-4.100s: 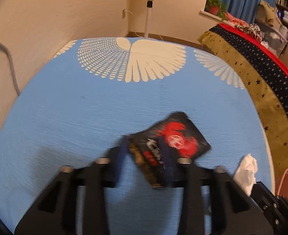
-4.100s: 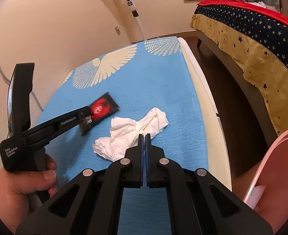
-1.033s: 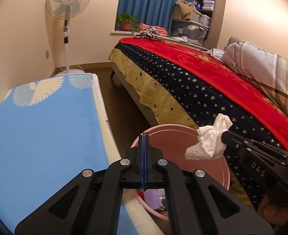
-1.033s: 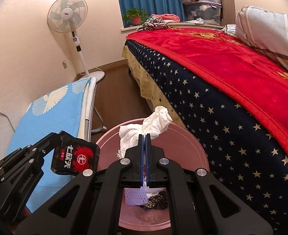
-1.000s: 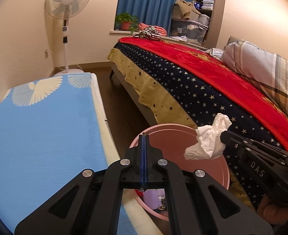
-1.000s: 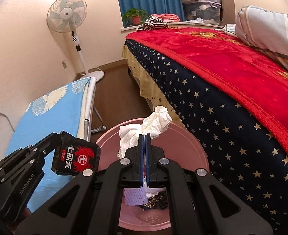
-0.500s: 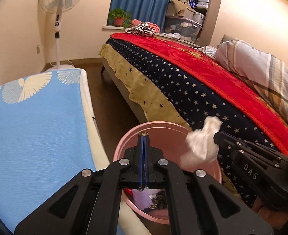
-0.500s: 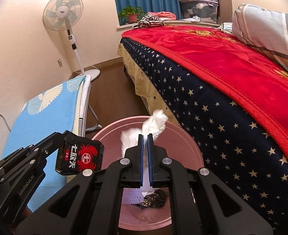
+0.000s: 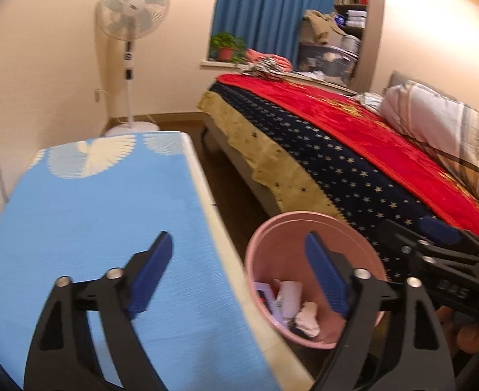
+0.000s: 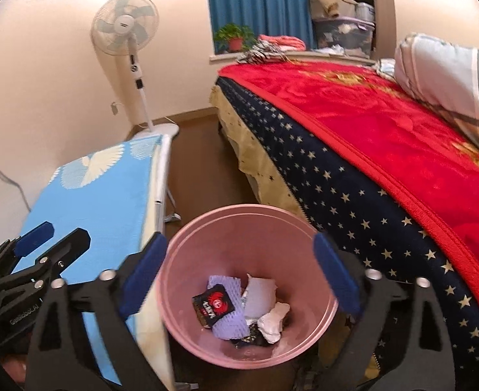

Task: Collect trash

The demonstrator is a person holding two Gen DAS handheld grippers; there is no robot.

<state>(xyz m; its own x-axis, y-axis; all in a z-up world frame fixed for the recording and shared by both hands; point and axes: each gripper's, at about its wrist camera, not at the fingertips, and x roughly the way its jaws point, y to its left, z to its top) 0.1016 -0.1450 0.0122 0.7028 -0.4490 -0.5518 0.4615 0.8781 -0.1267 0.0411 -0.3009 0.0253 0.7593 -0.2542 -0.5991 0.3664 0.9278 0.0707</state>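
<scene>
A pink waste bin [image 10: 239, 228] stands on the floor between the blue board and the bed; it also shows in the left wrist view [image 9: 272, 238]. Inside lie a black-and-red snack wrapper [image 10: 212, 303], a white tissue [image 10: 273, 321] and other scraps. My right gripper [image 10: 239, 270] is open and empty right above the bin. My left gripper [image 9: 239, 270] is open and empty over the board's right edge beside the bin; it also shows in the right wrist view [image 10: 53, 244]. The right gripper shows in the left wrist view [image 9: 435, 238].
A blue patterned ironing board [image 9: 93, 215] lies on the left, also in the right wrist view [image 10: 93, 195]. A bed with a red and starry blanket [image 10: 386, 150] fills the right. A standing fan [image 9: 132, 16] is by the far wall.
Both grippers have opened. The snack wrapper left the left gripper and the tissue left the right gripper; both now lie in the pink bin.
</scene>
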